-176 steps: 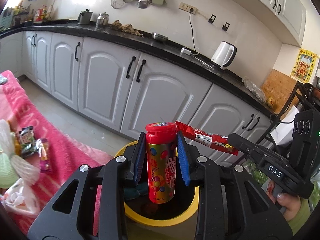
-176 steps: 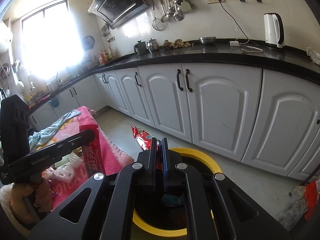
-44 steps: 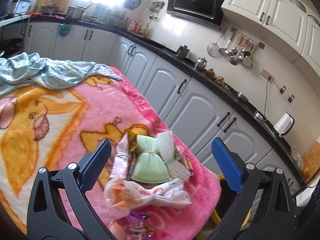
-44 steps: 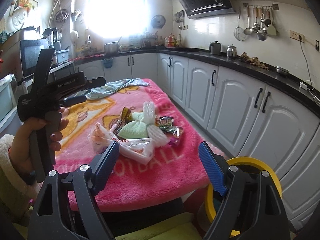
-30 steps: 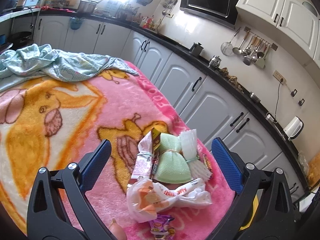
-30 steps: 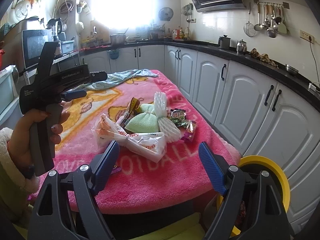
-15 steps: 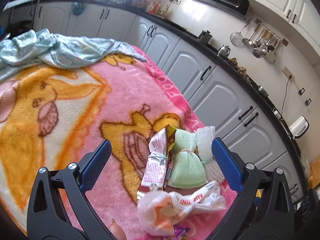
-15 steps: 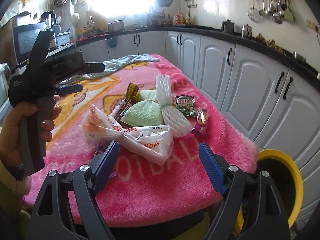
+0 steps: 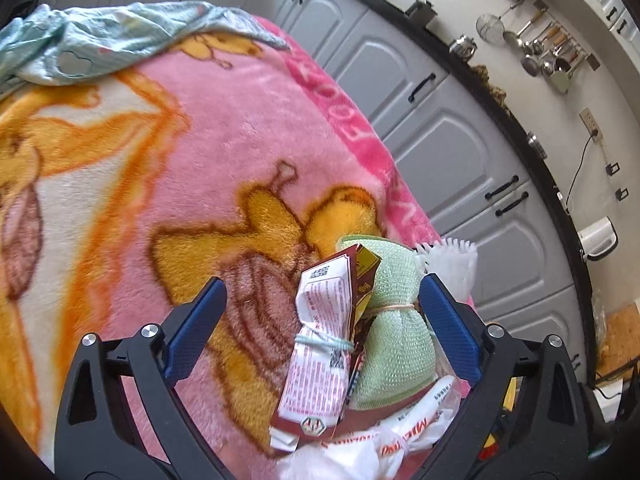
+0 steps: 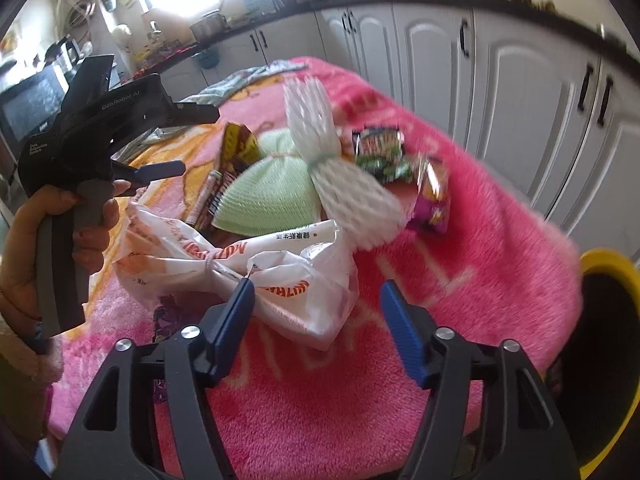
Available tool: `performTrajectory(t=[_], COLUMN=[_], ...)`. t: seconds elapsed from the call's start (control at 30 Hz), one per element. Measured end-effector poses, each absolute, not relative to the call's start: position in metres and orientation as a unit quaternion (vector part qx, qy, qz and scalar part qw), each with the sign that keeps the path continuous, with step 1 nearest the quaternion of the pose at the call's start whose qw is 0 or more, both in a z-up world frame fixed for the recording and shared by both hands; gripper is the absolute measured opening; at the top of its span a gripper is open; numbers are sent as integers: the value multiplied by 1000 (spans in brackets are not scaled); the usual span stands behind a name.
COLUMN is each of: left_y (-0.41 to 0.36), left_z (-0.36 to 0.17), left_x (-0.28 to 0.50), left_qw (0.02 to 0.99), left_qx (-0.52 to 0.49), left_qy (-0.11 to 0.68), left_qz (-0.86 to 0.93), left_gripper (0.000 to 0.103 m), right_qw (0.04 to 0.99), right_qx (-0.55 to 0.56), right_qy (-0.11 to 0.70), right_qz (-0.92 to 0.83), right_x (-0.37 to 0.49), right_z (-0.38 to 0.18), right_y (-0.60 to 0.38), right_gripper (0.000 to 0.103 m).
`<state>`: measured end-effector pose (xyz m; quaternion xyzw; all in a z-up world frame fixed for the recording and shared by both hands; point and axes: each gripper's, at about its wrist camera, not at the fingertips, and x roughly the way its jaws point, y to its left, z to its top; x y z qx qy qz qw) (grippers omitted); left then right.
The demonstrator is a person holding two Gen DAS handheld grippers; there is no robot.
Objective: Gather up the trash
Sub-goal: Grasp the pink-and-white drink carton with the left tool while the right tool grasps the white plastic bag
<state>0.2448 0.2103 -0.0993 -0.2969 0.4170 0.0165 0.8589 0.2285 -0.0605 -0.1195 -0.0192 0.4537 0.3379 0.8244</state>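
- The tied plastic bag [image 10: 256, 264] lies on the blanket [image 10: 460, 280], at the near end of the trash pile.
- Behind the bag, touching it, lies the mesh pouch [image 10: 276, 188].
- Left of the pouch lies the banded wrapper bundle [image 9: 320, 344].
- Right of the pouch lies the foam net [image 10: 340, 176].
- Right of the net lie two snack packets [image 10: 384, 152].
- The bin [image 10: 608, 264] stands off the blanket's right edge.

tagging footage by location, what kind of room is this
Most likely a home kitchen: white cabinets run under a dark countertop, and utensils hang on the wall near an electric kettle.
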Motion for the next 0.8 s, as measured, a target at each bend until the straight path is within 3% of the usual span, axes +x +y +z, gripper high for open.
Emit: performTrajectory(t=[0.1, 0.4, 0.5, 0.57, 0.8], left_y=[207, 208, 209, 209, 207], left_z=[-101, -118, -124, -125, -123], left_x=[253, 270, 272, 272, 267], left_qw=[858, 839, 830, 829, 834], left_qx=[-290, -292, -305, -309, -307], left_qy=[424, 460, 467, 466, 458], left_qz=[11, 5, -6, -14, -21], left_gripper=[85, 60, 54, 43, 41], right_qw=[811, 799, 801, 801, 801], right_qx=[1, 8, 1, 2, 4], right_qy=[467, 476, 473, 473, 470], right_qz=[352, 368, 367, 368, 371], right_x=[231, 223, 219, 219, 221], right_z=[-123, -121, -120, -119, -117], right_y=[-64, -67, -66, -67, -69], right_gripper=[50, 27, 24, 23, 18])
